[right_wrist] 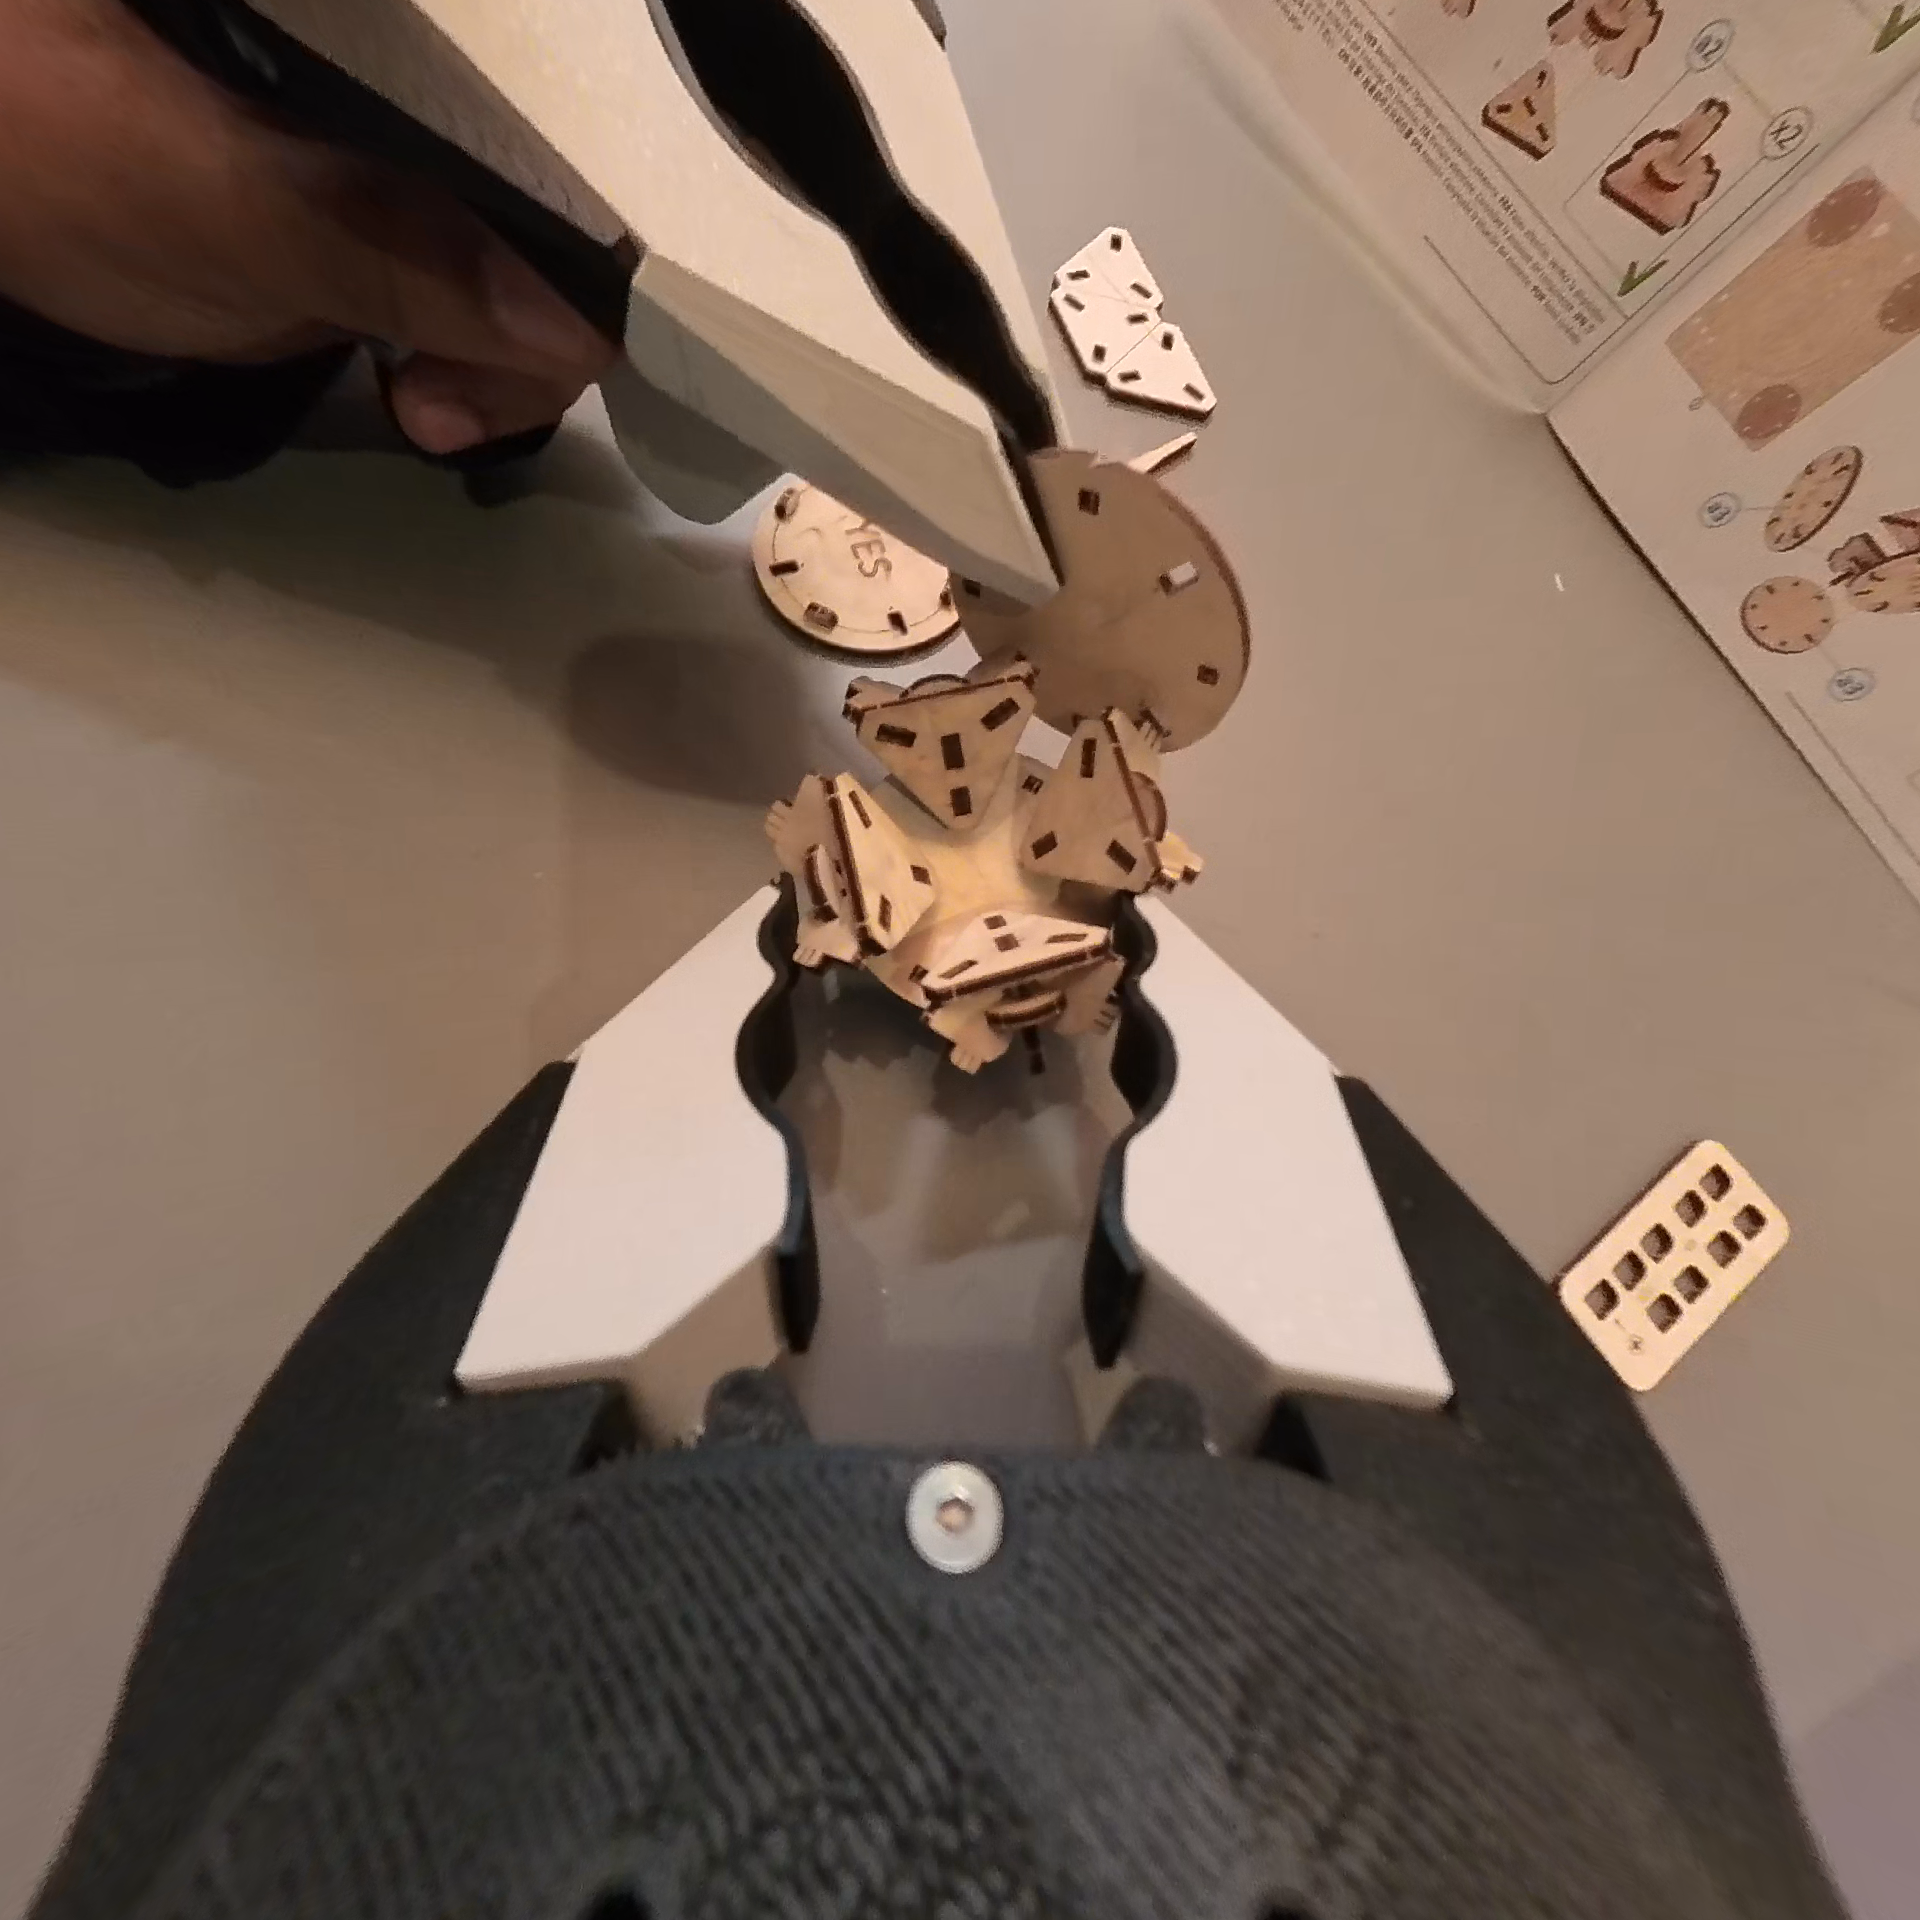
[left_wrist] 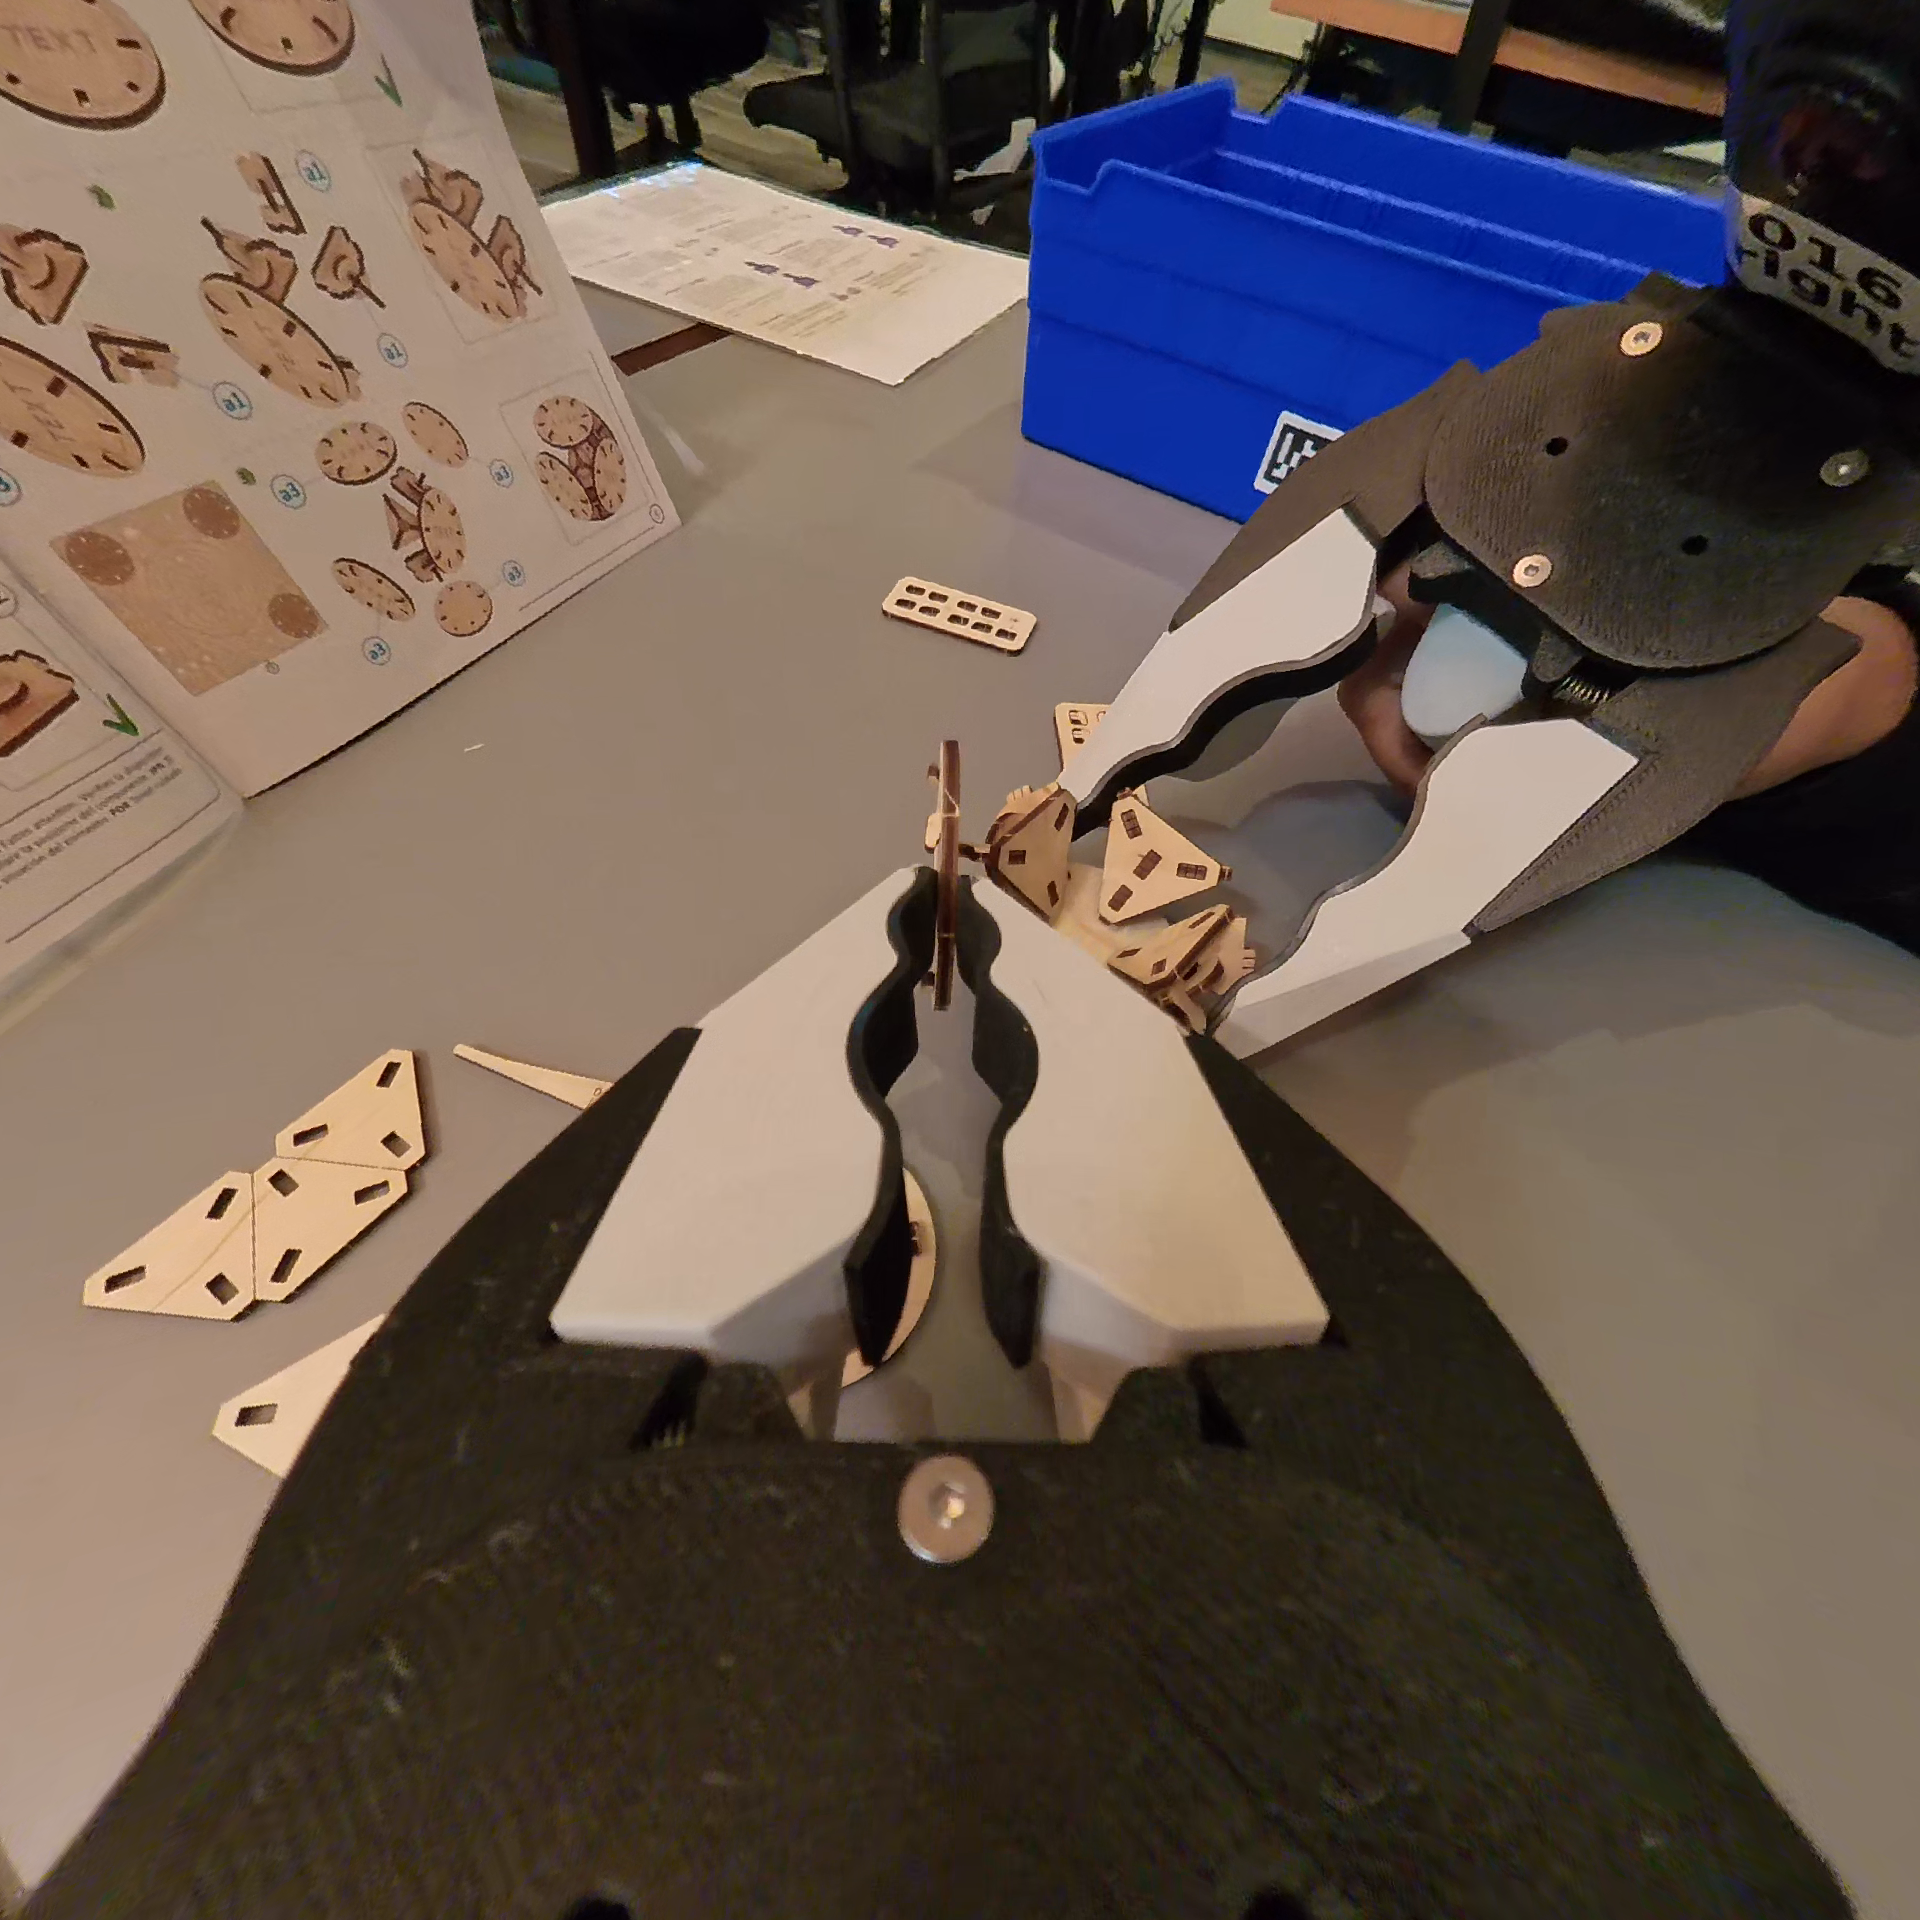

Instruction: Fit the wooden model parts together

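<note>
My left gripper (left_wrist: pixel 943 885) is shut on a thin round wooden disc (left_wrist: pixel 943 805), held upright and seen edge-on. In the right wrist view the left gripper (right_wrist: pixel 1039 488) comes in from the upper left with the slotted disc (right_wrist: pixel 1143 613). My right gripper (right_wrist: pixel 961 935) is shut on a wooden assembly of several triangular slotted pieces (right_wrist: pixel 935 769), with a pad against each side. The disc's lower edge meets one triangular piece of the assembly (left_wrist: pixel 1153 868), which sits between the fingers of the right gripper (left_wrist: pixel 1158 909).
A blue bin (left_wrist: pixel 1299 312) stands at the back right, and a picture instruction sheet (left_wrist: pixel 312 364) is propped at the left. A slotted rectangular piece (left_wrist: pixel 959 615), flat triangular pieces (left_wrist: pixel 270 1216) and a second disc (right_wrist: pixel 852 603) lie on the grey table (left_wrist: pixel 623 831). One gripper's finger ends stand about 5 cm off the other's.
</note>
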Available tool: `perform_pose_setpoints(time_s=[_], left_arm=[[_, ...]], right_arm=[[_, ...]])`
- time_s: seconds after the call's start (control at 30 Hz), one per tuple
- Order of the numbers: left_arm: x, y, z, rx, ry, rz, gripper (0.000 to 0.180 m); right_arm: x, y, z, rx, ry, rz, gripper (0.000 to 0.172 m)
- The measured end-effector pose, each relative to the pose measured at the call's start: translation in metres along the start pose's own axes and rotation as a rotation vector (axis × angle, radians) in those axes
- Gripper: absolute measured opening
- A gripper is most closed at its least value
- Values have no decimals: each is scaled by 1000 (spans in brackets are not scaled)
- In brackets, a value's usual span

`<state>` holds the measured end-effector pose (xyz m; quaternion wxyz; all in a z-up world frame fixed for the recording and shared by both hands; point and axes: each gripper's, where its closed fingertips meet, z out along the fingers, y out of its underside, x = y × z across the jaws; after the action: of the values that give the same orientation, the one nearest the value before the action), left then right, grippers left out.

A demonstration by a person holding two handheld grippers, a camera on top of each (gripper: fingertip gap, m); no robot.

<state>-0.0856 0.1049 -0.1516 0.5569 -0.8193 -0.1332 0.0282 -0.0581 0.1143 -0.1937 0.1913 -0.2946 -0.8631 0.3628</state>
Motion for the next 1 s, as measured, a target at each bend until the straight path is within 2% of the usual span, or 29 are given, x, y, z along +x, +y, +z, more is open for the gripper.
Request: perform_pose_setpoints(time_s=[0.4,0.87,1.0], left_arm=[[2,5,3,-41,-37,101,0],[4,14,6,-102,-25,122,0],[3,16,6,-112,-8,83,0]], right_arm=[[-1,3,1,-15,-4,-1,59],[-6,11,6,-55,-26,23,59],[-6,11,6,-54,-34,38,59]])
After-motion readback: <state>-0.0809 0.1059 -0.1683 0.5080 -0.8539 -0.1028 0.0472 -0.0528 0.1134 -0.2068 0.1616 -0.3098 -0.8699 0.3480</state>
